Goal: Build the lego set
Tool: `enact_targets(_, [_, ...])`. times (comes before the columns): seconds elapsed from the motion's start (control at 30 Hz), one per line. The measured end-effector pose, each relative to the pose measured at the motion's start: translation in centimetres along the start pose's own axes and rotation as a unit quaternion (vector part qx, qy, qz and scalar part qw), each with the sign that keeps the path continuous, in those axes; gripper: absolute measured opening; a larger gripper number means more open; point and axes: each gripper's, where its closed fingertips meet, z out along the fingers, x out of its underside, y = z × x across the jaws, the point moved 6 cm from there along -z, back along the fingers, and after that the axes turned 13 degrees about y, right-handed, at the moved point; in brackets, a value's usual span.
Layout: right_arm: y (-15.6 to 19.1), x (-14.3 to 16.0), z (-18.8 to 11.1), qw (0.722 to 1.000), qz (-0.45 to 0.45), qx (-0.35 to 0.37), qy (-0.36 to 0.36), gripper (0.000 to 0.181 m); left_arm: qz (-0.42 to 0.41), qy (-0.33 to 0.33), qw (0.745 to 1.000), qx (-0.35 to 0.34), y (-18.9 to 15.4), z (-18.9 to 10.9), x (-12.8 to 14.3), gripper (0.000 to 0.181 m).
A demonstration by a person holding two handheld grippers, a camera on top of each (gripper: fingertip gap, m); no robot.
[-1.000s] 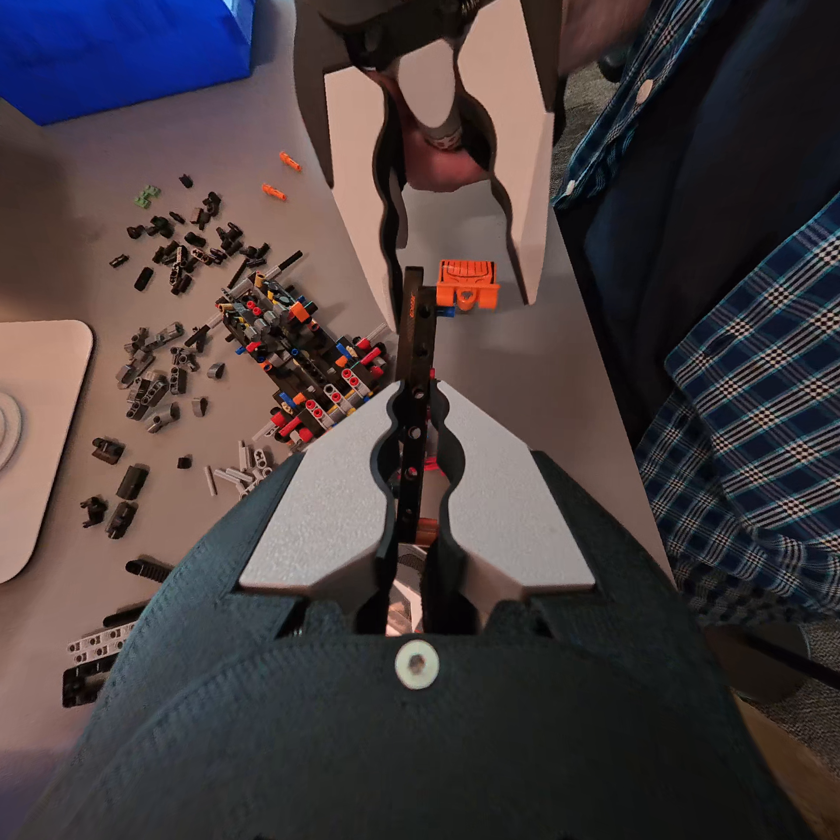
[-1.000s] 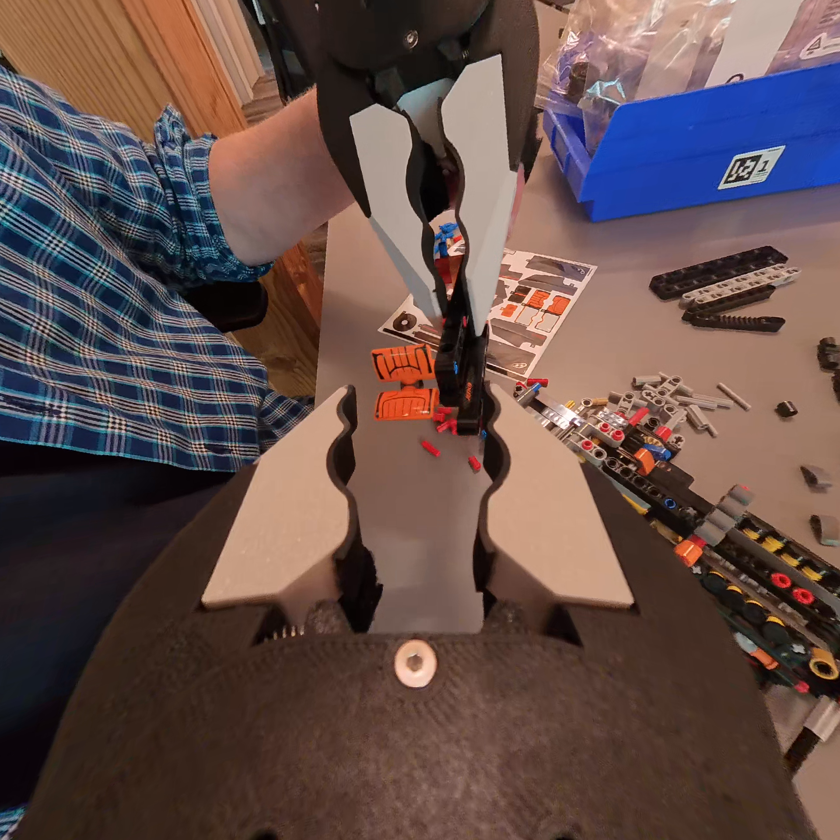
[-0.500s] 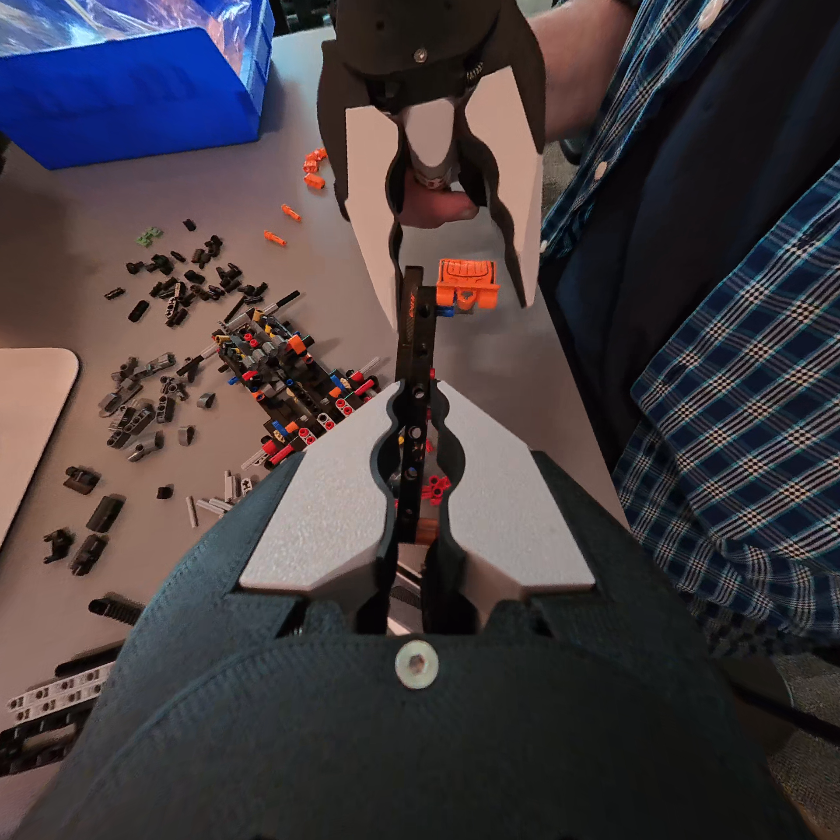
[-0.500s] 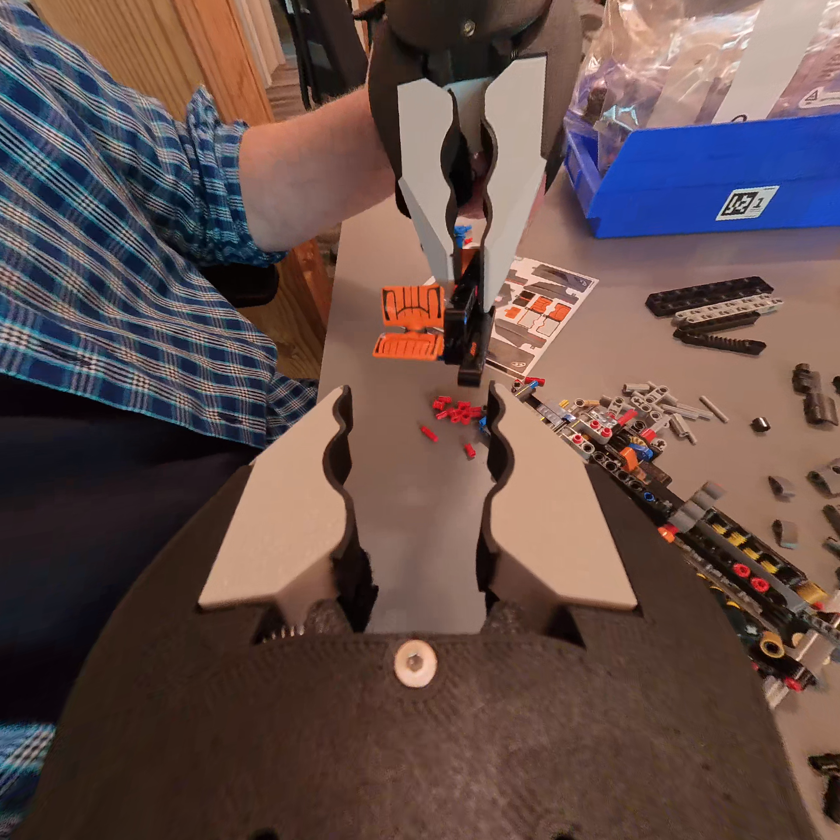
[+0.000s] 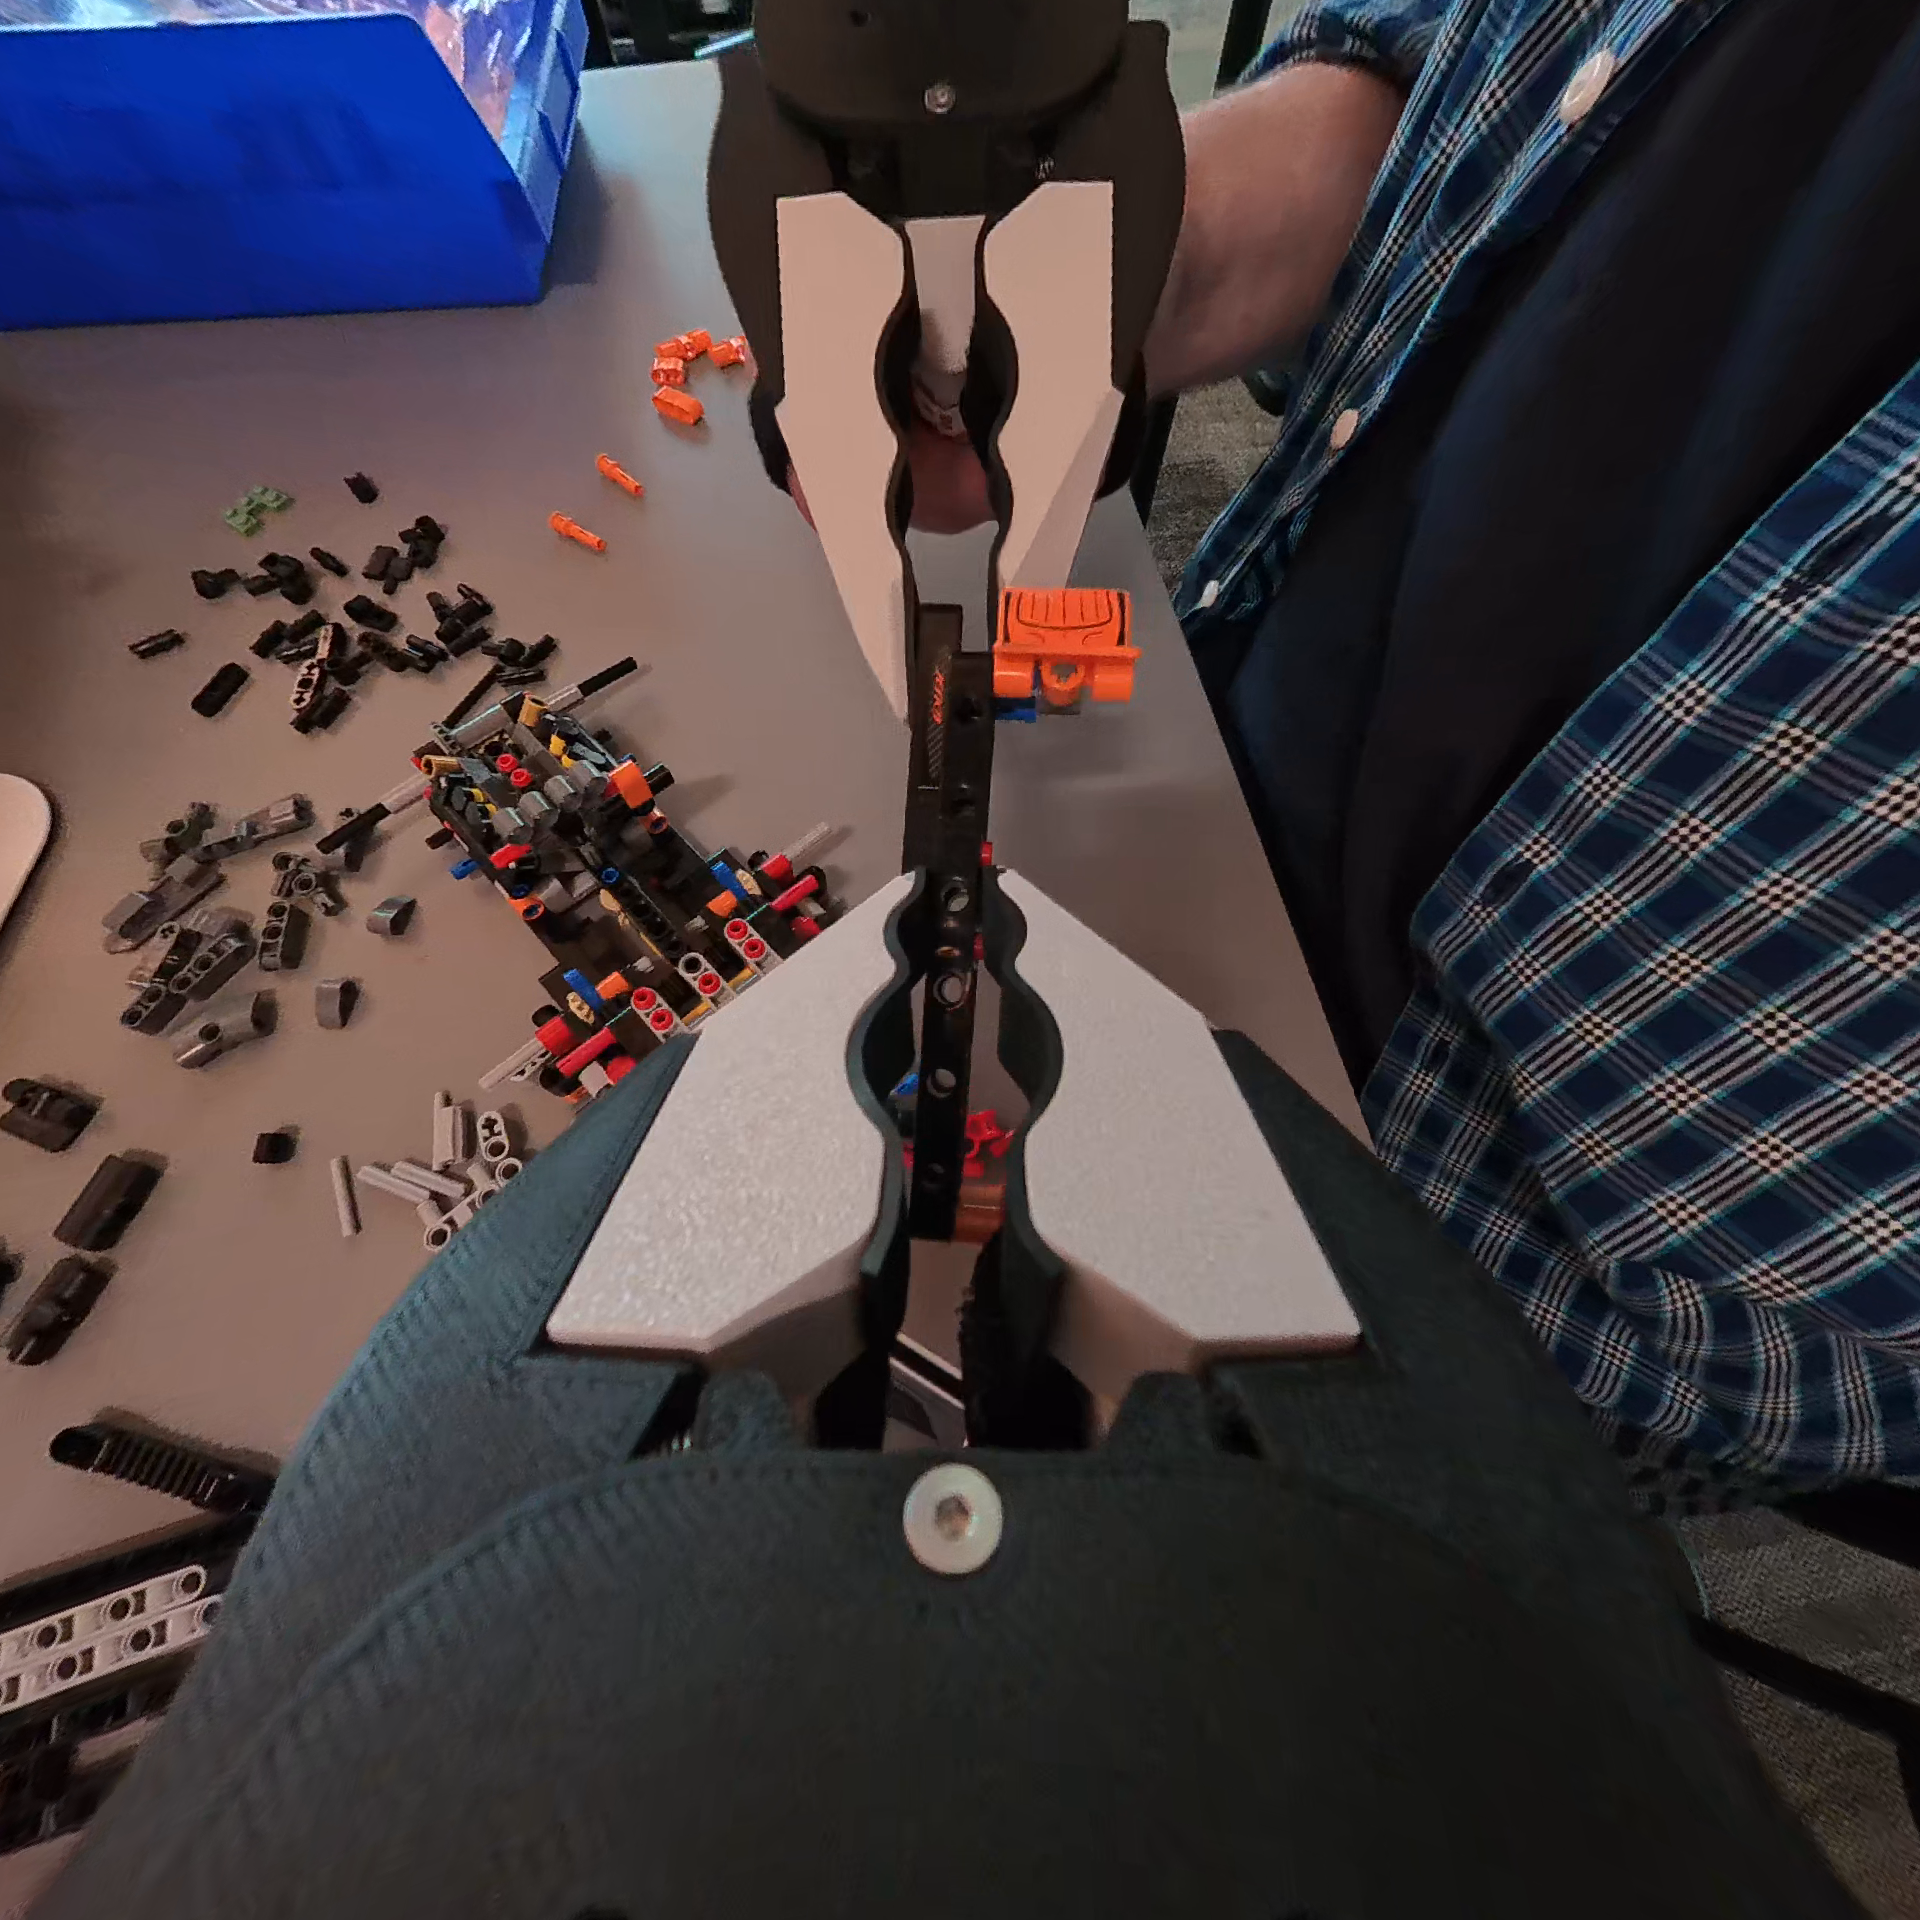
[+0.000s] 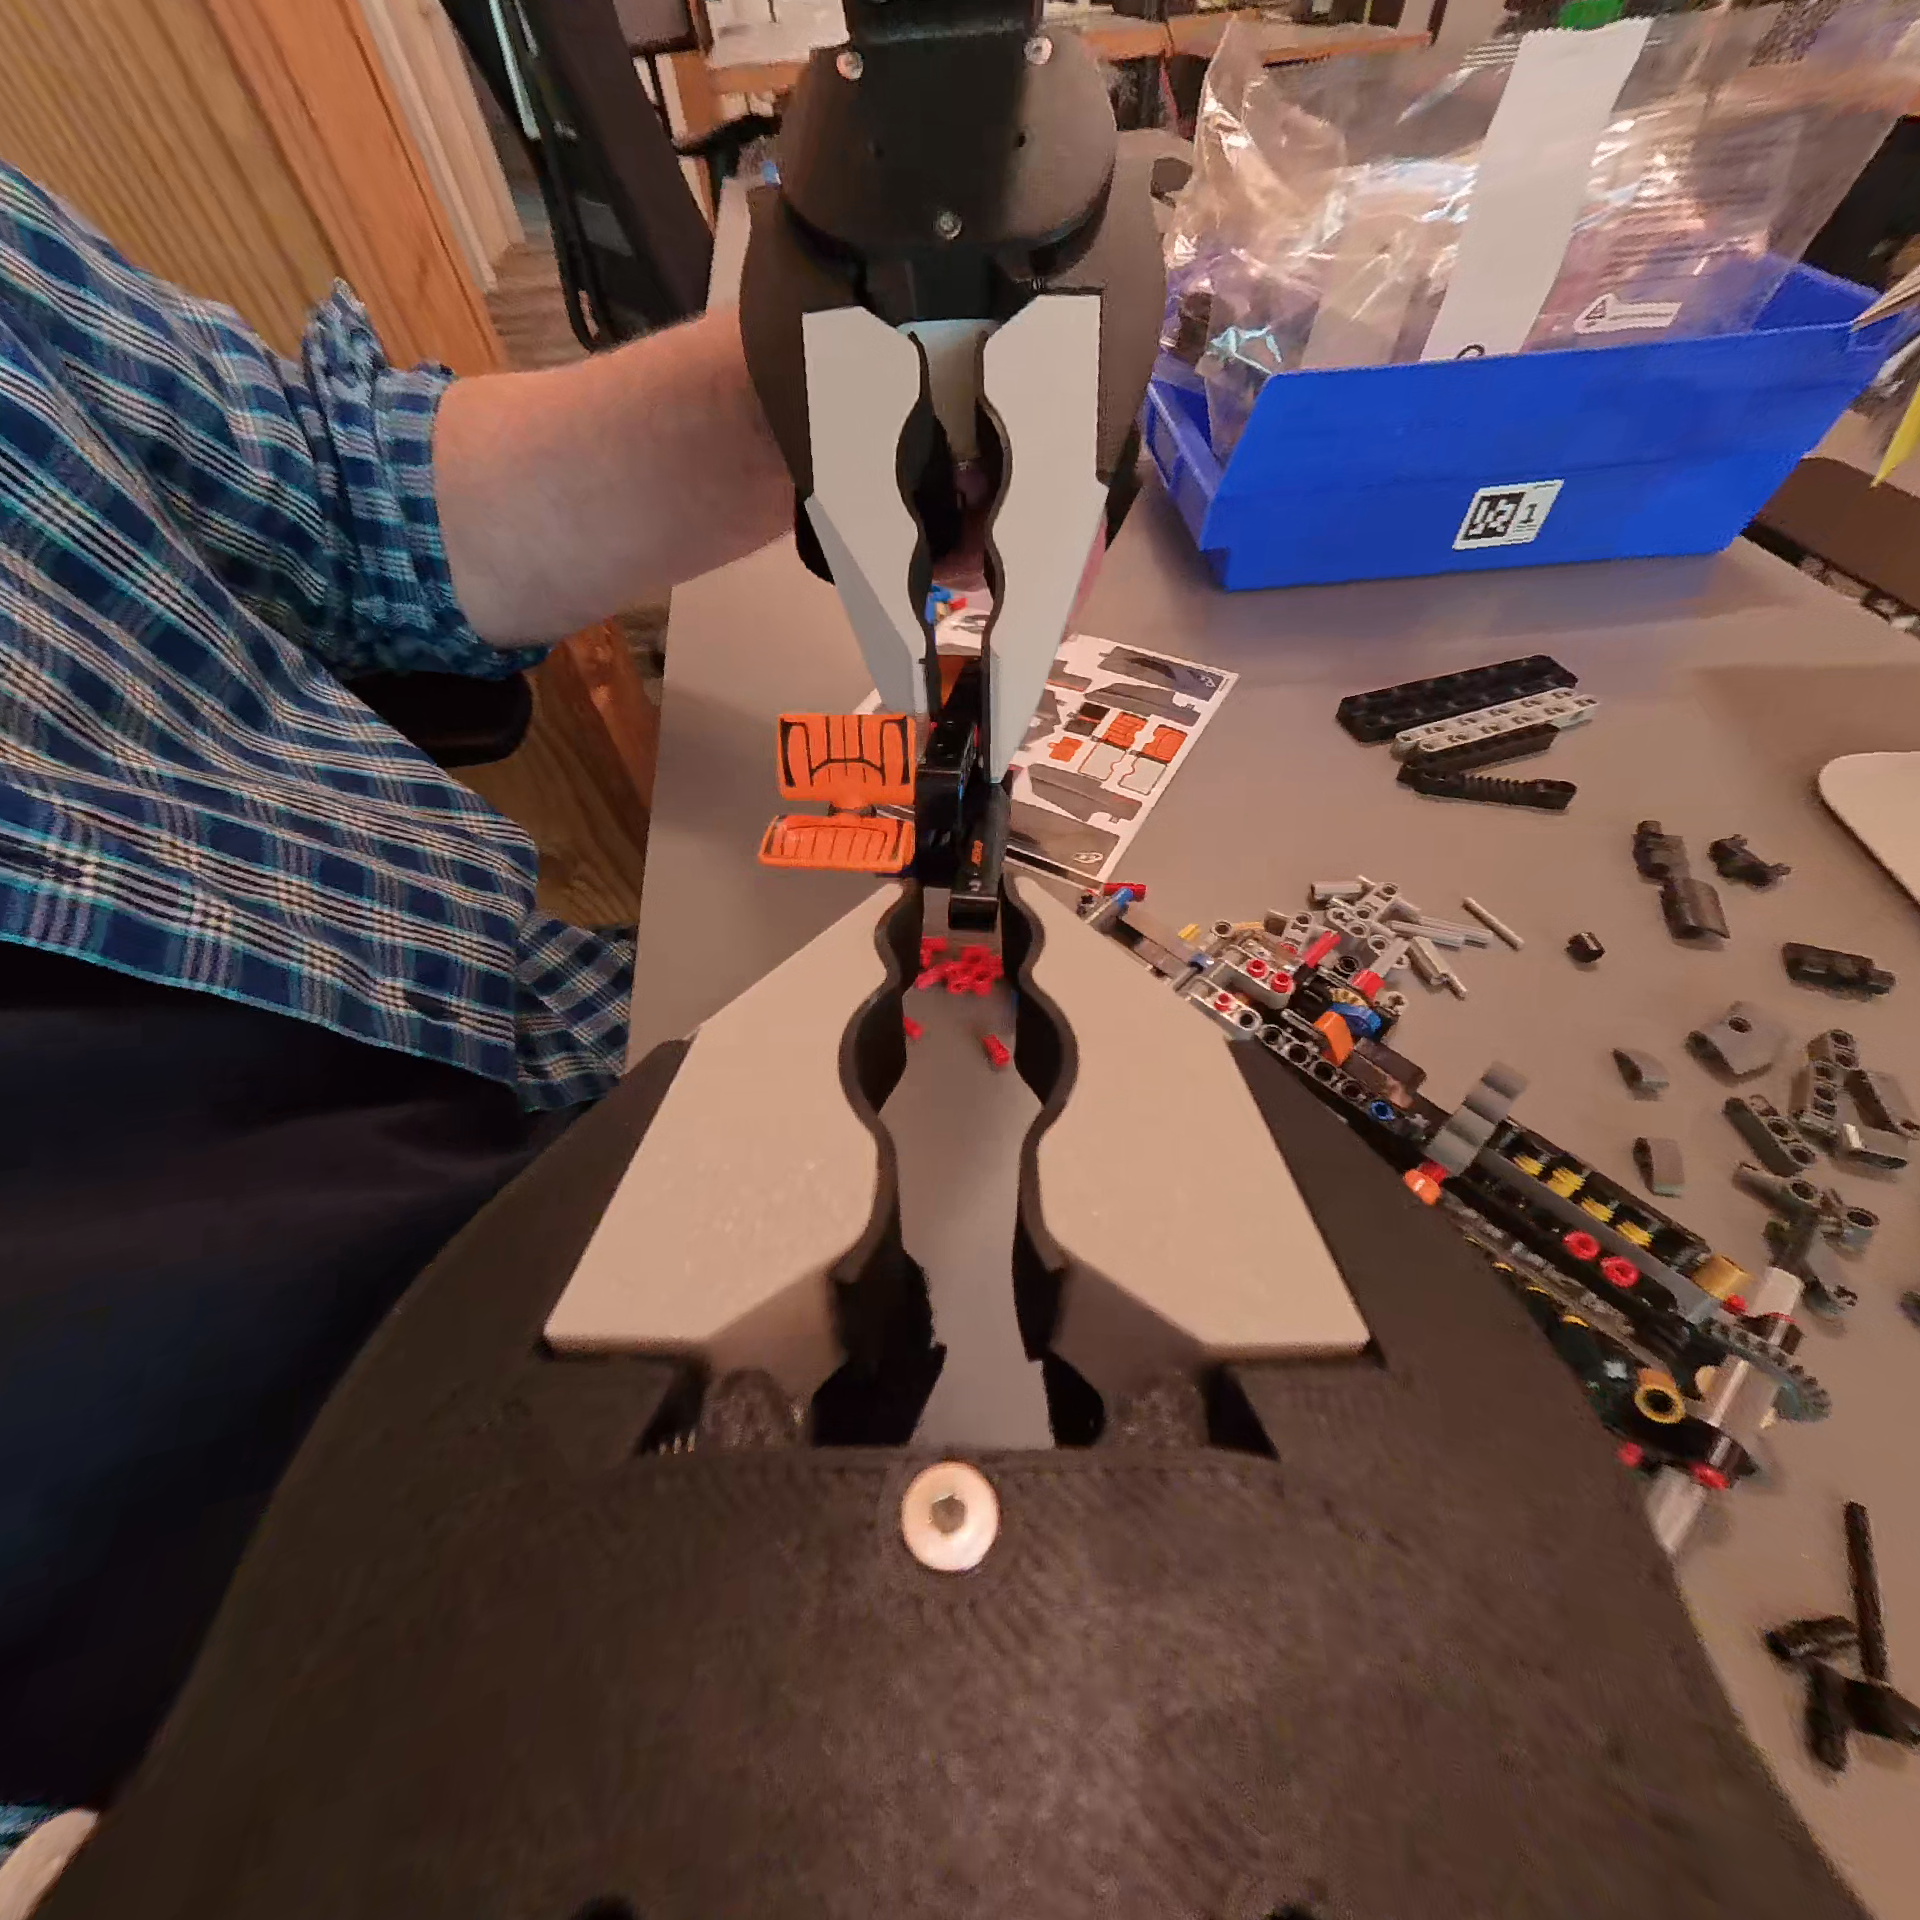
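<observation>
A long black beam [image 5: 948, 790] with holes carries an orange seat [image 5: 1060, 639] near its far end. My left gripper [image 5: 951, 883] is shut on the beam's near part and holds it above the grey table. My right gripper [image 5: 961, 639] faces it from the far side, and its fingers are closed onto the beam's far end. In the right wrist view, the right gripper [image 6: 956, 894] pinches the beam's tip [image 6: 971, 883]. The seat [image 6: 844, 753] sticks out to the left and the left gripper [image 6: 953, 743] is beyond it.
A part-built chassis [image 5: 603, 852] lies on the table, also in the right wrist view [image 6: 1507, 1174], among several loose black and grey pieces. Small red pins [image 6: 961, 971] lie under the beam. A sticker sheet [image 6: 1122, 738] and a blue bin [image 6: 1507, 447] are farther back. The person's plaid sleeve [image 6: 260, 623] borders the table edge. Both grippers' tips are close together, under 4 cm apart.
My right gripper has gone from wide open to closed on the beam's end. The two grippers have drawn nearer to each other, and the beam has risen above the table.
</observation>
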Motion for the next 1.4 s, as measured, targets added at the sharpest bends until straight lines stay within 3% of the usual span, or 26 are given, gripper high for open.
enact_targets(0.17, [-0.2, 0.2, -0.1, 1.0, 0.004, -0.006, -0.005, 0.013, -0.001, 0.002, 1.0, 0.004, 0.0, 0.2, 0.0, 0.008])
enact_targets(0.27, [-0.3, 0.1, -0.2, 0.999, 0.023, -0.023, -0.025, 0.03, -0.006, 0.0, 1.0, 0.001, 0.3, 0.2, 0.0, 0.008])
enact_targets(0.43, [-0.5, 0.2, -0.4, 0.999, 0.024, -0.027, -0.03, 0.022, -0.009, -0.007, 1.0, 0.012, 0.4, 0.6, -0.1, 0.007])
enact_targets(0.97, [-1.4, 0.5, -0.7, 0.999, 0.031, 0.003, -0.044, 0.021, -0.039, -0.027, 0.999, 0.013, 1.6, 1.3, 0.3, 0.014])
enact_targets(1.1, [-1.9, 0.5, -1.0, 0.997, 0.02, 0.056, -0.042, 0.021, -0.051, -0.038, 0.998, -0.012, 2.3, 1.1, 0.2, 0.025])
enact_targets(1.23, [-2.2, 0.1, -1.8, 0.986, -0.03, 0.159, -0.031, 0.02, -0.072, -0.068, 0.993, -0.057, 3.4, -0.1, 0.0, 0.036])
enact_targets(1.4, [-2.5, -0.1, -2.5, 0.973, -0.059, 0.224, -0.026, 0.02, -0.077, -0.082, 0.988, -0.104, 4.0, -0.9, -0.3, 0.036])
